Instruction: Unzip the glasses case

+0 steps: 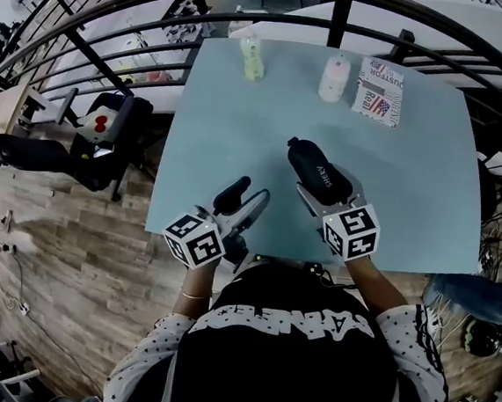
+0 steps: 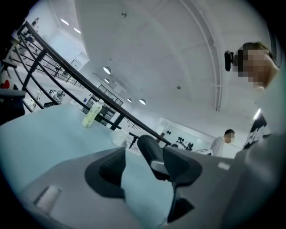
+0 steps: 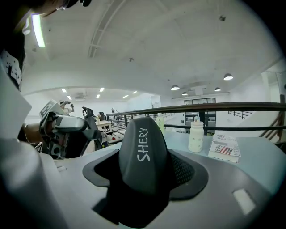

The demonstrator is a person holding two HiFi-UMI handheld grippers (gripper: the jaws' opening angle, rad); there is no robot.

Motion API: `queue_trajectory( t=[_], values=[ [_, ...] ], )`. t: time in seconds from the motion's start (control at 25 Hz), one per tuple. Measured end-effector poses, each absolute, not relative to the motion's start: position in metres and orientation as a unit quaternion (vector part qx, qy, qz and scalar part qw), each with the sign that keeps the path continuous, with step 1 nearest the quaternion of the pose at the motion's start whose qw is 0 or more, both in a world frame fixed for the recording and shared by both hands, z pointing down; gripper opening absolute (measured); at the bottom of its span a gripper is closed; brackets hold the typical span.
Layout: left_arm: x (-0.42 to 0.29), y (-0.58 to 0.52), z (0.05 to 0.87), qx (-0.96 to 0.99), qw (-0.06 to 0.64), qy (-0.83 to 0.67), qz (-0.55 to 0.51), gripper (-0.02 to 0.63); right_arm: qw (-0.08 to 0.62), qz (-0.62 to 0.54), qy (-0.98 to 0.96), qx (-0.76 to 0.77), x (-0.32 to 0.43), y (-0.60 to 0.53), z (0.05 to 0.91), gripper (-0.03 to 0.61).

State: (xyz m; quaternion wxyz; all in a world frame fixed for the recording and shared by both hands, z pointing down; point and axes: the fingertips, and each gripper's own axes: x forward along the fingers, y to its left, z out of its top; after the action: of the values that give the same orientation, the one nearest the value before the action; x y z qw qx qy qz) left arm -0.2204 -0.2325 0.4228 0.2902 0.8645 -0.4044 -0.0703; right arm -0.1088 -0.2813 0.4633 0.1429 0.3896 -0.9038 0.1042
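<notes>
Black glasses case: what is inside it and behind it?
The black glasses case is shut, so its inside is hidden. Behind it stand a green bottle, a white bottle, a printed packet.

One overhead, two low close views

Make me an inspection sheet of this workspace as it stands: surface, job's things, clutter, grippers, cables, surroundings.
Surface: light blue table, bare across its middle.
Job's things: black glasses case marked SHERY, near the table's front edge; whether its zip is open cannot be told.
Clutter: green bottle, white bottle and printed packet along the far edge.
Grippers: right gripper shut on the glasses case; left gripper open, nothing between its fingers, apart from the case.
Cables: nothing seen on the table.
Surroundings: black railing round the table's far side, wood floor, a person standing beyond.
</notes>
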Motion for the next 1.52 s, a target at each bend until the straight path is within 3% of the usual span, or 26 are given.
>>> queue_trajectory(
  t=[0.56,1.52],
  values=[
    [-0.174,-0.234,0.407,0.877,0.333,-0.332,-0.100,0.000,0.109,0.037,-0.946,0.304,-0.140,-0.239,0.422,0.342],
    [-0.147,-0.234,0.403,0.865,0.345,-0.344,-0.117,0.000,0.140,-0.023,-0.964,0.225,-0.166,-0.190,0.431,0.342]
  ],
)
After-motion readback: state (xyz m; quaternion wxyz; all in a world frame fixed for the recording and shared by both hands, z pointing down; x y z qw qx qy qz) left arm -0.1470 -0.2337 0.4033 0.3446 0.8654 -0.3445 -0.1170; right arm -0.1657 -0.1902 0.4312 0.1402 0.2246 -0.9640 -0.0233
